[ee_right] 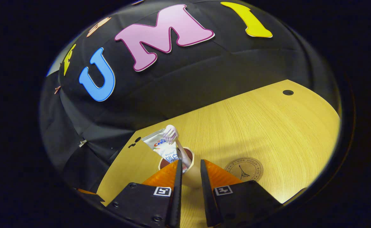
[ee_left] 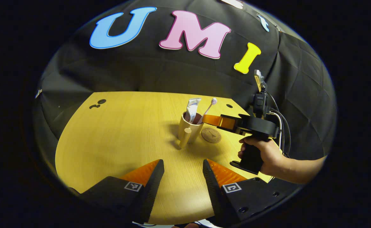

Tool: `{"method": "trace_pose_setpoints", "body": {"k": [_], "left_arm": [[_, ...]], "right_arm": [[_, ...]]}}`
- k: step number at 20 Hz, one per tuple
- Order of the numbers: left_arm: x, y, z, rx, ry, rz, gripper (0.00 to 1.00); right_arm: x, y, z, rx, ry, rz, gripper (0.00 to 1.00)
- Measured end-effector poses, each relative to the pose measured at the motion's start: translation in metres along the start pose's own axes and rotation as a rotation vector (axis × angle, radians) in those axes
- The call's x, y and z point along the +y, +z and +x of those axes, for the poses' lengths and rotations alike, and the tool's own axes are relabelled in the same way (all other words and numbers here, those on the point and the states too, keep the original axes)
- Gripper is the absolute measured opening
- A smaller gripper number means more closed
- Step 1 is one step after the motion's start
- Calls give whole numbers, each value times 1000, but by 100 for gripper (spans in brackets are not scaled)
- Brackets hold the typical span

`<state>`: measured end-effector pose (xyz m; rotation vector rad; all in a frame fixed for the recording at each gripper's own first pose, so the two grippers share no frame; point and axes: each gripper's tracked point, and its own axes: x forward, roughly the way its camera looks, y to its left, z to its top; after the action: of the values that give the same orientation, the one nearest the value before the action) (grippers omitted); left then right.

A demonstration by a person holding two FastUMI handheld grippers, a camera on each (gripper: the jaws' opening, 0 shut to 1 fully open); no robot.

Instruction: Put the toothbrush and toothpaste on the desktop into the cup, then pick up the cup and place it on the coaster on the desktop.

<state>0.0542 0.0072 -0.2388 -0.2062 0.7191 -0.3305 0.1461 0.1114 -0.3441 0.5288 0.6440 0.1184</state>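
A beige cup (ee_left: 191, 129) with a side handle stands on the wooden table (ee_left: 122, 136), just left of the round brown coaster (ee_left: 211, 135). A white toothpaste tube (ee_left: 192, 107) and a white toothbrush (ee_left: 209, 107) stick up out of it. My right gripper (ee_left: 205, 119), held by a hand (ee_left: 267, 155), reaches in from the right to the cup's rim. In the right gripper view that gripper (ee_right: 190, 165) is shut on the cup (ee_right: 191, 177), whose wall sits between its fingers; the toothpaste tube (ee_right: 160, 146), toothbrush (ee_right: 171, 134) and coaster (ee_right: 244, 169) lie ahead. My left gripper (ee_left: 183, 164) hovers open near the front edge, holding nothing.
Small dark holes (ee_left: 101, 101) mark the table's far left, and another hole (ee_right: 288, 92) sits at the far right. Black cloth walls close in behind the table. Bare wood spreads left of the cup.
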Motion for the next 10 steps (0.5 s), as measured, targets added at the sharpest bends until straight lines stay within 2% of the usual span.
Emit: {"method": "trace_pose_setpoints", "body": {"k": [1, 2, 3, 7, 9, 10], "left_arm": [[1, 0, 9, 40, 5, 11, 77], [1, 0, 18, 77, 5, 25, 77], [1, 1, 28, 115, 4, 41, 77], [3, 5, 66, 208, -8, 140, 77], [0, 6, 83, 256, -8, 182, 77], [-1, 5, 91, 273, -10, 196, 77]], "right_arm": [[-2, -3, -9, 17, 7, 7, 40], [-5, -7, -18, 36, 9, 17, 26], [-8, -11, -29, 57, 16, 28, 48], [-22, -33, -79, 123, 30, 15, 57], [-31, -42, -105, 142, 33, 2, 66], [-36, -46, -117, 153, 34, 5, 66]]}}
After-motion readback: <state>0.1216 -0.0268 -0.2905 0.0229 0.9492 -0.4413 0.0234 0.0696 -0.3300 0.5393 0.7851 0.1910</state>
